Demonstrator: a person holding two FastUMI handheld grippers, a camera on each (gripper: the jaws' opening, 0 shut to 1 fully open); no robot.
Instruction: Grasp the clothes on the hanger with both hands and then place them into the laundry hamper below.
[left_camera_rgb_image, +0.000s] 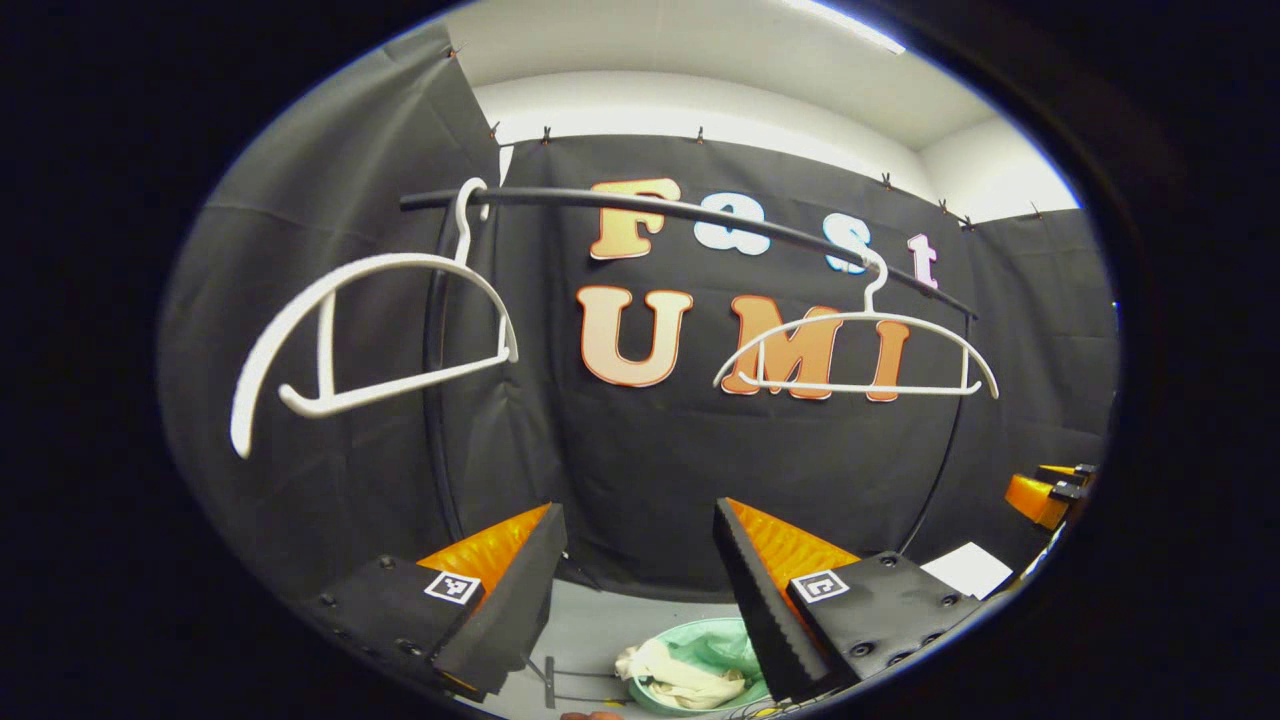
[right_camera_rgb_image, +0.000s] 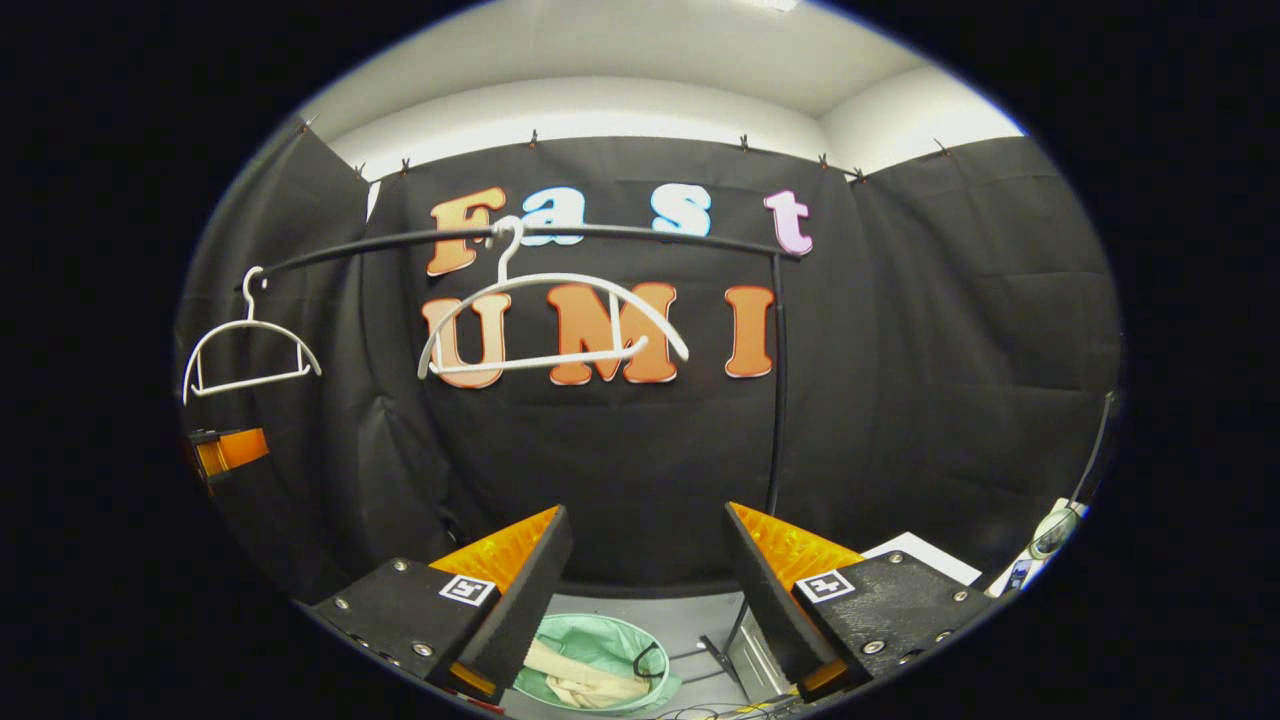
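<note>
Two bare white hangers hang on the black rail (left_camera_rgb_image: 700, 213): one hanger (left_camera_rgb_image: 370, 330) at its left end, tilted, and another hanger (left_camera_rgb_image: 855, 350) toward the right. In the right gripper view the same hangers appear as a near hanger (right_camera_rgb_image: 550, 325) and a far-left hanger (right_camera_rgb_image: 250, 345). Cream clothes (left_camera_rgb_image: 680, 675) lie inside the pale green hamper (left_camera_rgb_image: 725, 640) on the floor below, also seen as clothes (right_camera_rgb_image: 585, 680) in the hamper (right_camera_rgb_image: 600, 640). My left gripper (left_camera_rgb_image: 640, 545) is open and holds nothing. My right gripper (right_camera_rgb_image: 648, 545) is open too, and it also shows far right in the left gripper view (left_camera_rgb_image: 1050, 490).
The rack's black upright pole (right_camera_rgb_image: 778, 390) runs down on the right. A white sheet (left_camera_rgb_image: 965, 570) lies on the floor near the rack's right foot. Cables and a small device (right_camera_rgb_image: 1050, 530) sit at the far right. The floor is grey.
</note>
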